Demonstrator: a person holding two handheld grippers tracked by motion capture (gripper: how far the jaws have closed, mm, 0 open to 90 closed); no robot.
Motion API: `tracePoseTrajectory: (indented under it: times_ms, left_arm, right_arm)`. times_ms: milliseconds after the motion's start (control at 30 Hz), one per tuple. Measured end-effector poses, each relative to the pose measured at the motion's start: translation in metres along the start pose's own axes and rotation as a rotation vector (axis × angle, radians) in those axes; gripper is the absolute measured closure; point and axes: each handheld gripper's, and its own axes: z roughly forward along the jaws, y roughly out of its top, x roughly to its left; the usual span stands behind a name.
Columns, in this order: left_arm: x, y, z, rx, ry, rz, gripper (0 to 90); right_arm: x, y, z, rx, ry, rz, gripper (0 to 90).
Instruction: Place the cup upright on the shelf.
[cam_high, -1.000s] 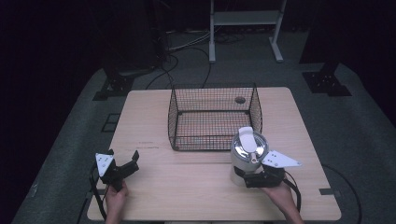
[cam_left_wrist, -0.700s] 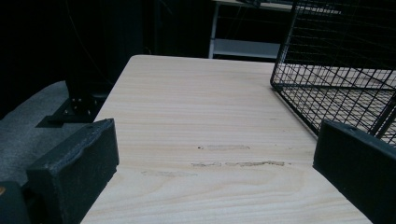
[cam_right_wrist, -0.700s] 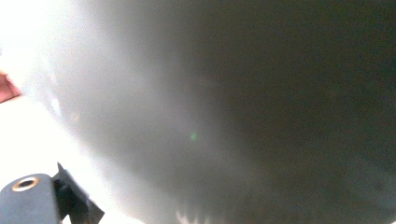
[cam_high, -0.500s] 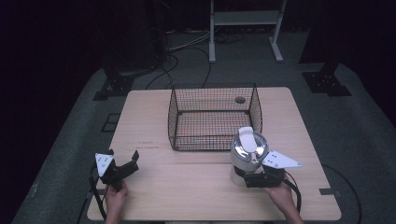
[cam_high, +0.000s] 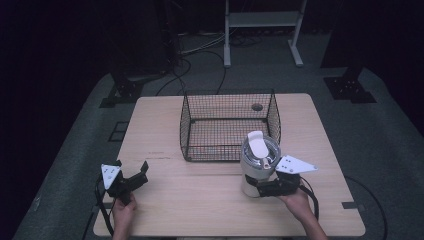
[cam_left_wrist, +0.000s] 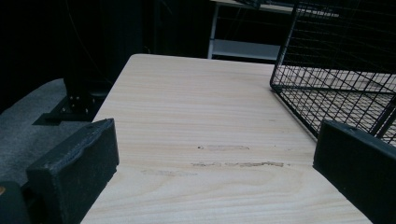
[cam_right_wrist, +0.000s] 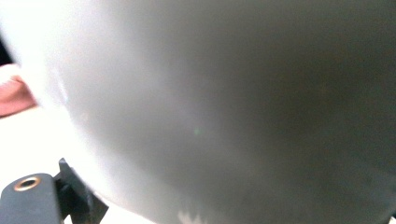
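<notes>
My right claw is set against the lower wall of the white lidded canister, which stands on the table just in front of the wire basket's near right corner. In the right gripper view the pale wall of the canister crowds the lens, and I cannot tell from either view whether the jaws are truly clamped on it or merely bracketing it. My left claw rests near the table's front left corner, well apart from everything, jaws spread wide with nothing between them; the left gripper view looks across bare wood towards the basket.

I judge the step in hand is taking hold of the canister, likely to lift it into the basket. To do it well I would make sure the grip is firm before raising, since the smooth, round wall may slip. The hold is low and the body tall, so I would lift straight up, keep it upright, and clear the basket rim before moving across
</notes>
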Motion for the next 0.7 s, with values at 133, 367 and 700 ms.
tracePoseTrajectory:
  times_ms: [133,367,700]
  left_arm:
    - [0.0,0.0,0.0,0.0,-0.004,-0.003,0.0]
    - [0.001,0.0,0.0,-0.003,-0.013,-0.012,0.0]
    - [0.002,0.0,0.0,-0.002,-0.014,-0.016,0.0]
  right_arm:
    - [0.001,0.015,0.008,0.0,0.02,-0.023,8.7]
    - [0.005,0.041,0.022,-0.012,0.071,-0.048,8.7]
    - [0.005,0.075,0.036,-0.024,0.085,-0.081,8.7]
